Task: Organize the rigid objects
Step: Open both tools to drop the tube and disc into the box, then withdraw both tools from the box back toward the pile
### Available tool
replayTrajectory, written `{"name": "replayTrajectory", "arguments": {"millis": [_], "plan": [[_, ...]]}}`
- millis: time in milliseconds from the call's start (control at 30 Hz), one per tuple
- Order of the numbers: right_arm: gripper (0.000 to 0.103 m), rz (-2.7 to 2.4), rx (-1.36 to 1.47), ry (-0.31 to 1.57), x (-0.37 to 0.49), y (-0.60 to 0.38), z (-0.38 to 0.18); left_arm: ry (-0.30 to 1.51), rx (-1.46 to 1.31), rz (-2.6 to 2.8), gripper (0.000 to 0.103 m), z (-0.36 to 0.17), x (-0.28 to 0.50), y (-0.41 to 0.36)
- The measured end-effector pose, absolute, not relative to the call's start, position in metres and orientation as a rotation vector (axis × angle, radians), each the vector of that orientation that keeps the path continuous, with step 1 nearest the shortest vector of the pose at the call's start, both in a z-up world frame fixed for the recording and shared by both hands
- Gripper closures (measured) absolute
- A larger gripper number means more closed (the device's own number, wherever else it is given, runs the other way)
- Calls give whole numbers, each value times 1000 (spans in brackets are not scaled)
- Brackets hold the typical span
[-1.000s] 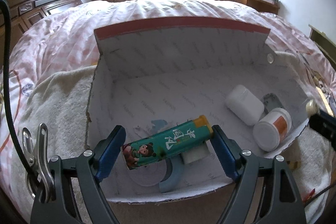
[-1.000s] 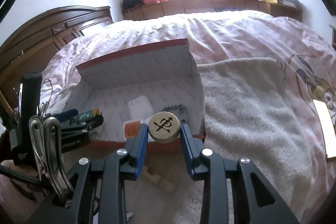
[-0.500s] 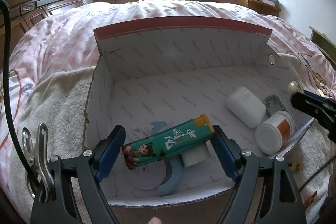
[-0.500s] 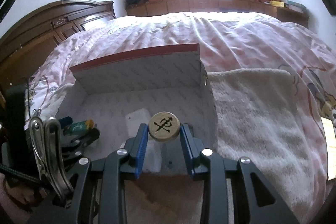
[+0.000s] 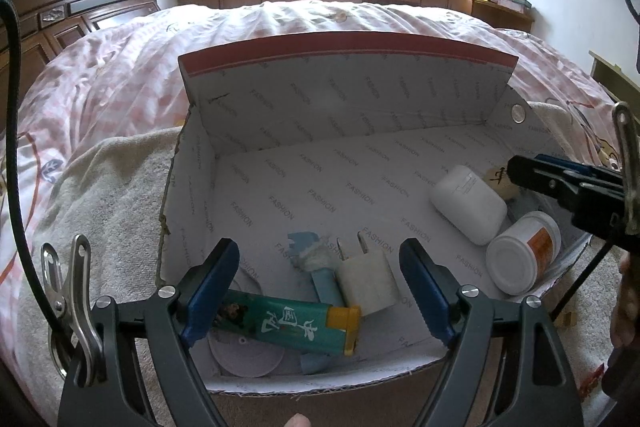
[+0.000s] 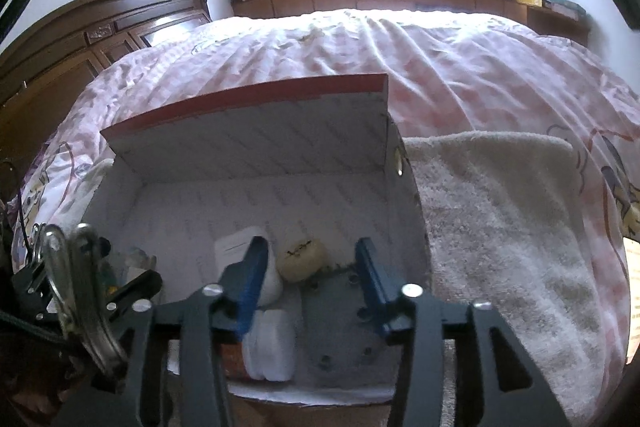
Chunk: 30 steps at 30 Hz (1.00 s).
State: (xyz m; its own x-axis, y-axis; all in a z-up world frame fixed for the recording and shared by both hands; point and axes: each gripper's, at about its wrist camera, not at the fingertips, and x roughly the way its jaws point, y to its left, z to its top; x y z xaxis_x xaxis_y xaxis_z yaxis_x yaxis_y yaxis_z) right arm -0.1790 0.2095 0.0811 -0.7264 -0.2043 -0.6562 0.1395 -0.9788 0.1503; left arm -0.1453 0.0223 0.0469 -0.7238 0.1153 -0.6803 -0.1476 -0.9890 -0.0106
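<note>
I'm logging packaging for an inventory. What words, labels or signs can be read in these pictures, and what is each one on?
"FASHION", repeated in grey over the inner walls and floor of the box.
"中国", large white characters on the green tube.
A black character on the wooden disc: blurred, not readable.
Small print on the white case: too small to read.
Orange label on the white jar: too small to read.

One cardboard box [image 5: 340, 99] on show. Inside it sit one green tube [image 5: 288, 323], one white plug [image 5: 368, 281], one white case [image 5: 466, 203], one white jar [image 5: 520, 259], one wooden disc [image 6: 301, 259], and two grippers hover.
</note>
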Motion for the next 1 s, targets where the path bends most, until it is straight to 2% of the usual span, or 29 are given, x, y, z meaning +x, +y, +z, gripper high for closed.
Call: {"name": "replayTrajectory", "arguments": {"millis": [67,200,567,1000], "plan": [[44,-2746,1058,-133,-178,208,82,66,-1096,2793,19,47,-145,23],[38,-2759,1041,-117,-173,206,85,67,-1095,2792,19,47,-145,22],[35,-2762,995,-237,-142,219,96,57,-1066,2802,19,55,-139,22],[34,-2716,1002,-275,-95,215,98,69,-1031,2810,19,78,-107,19]]}}
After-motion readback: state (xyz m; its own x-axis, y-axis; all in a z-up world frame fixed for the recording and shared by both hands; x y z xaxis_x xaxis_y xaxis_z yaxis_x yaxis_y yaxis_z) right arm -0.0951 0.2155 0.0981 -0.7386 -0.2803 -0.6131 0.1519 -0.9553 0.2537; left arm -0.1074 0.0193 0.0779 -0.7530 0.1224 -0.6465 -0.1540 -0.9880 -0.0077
